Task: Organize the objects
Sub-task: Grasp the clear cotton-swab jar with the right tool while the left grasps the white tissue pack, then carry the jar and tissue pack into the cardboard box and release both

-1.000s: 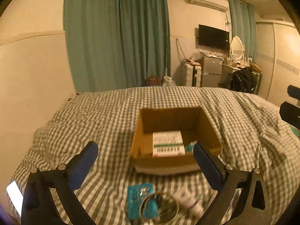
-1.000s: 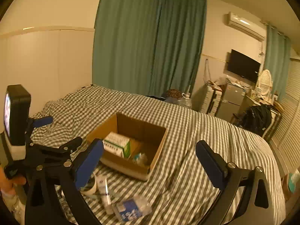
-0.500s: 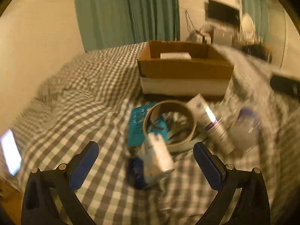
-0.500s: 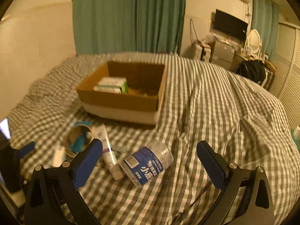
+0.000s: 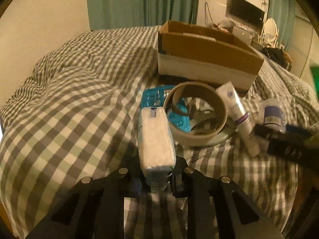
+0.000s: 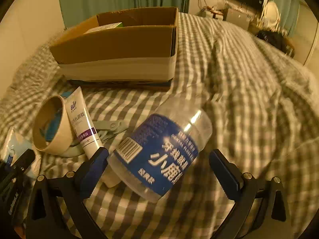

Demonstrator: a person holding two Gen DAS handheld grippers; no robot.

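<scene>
Left gripper [image 5: 156, 176]: jaws clamped on a white plastic-wrapped tissue pack [image 5: 155, 137].
Right gripper [image 6: 159, 165]: jaws wide, flanking a clear plastic jar with blue label [image 6: 163, 151] lying on the checked bed [image 6: 239, 91].
Brown cardboard box [image 6: 119, 45]: beyond, on the bed.

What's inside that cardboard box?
Over the near wall of the box, the right wrist view shows the top of a white-and-green carton. The wall hides the box floor, so anything else in there cannot be seen.
</scene>
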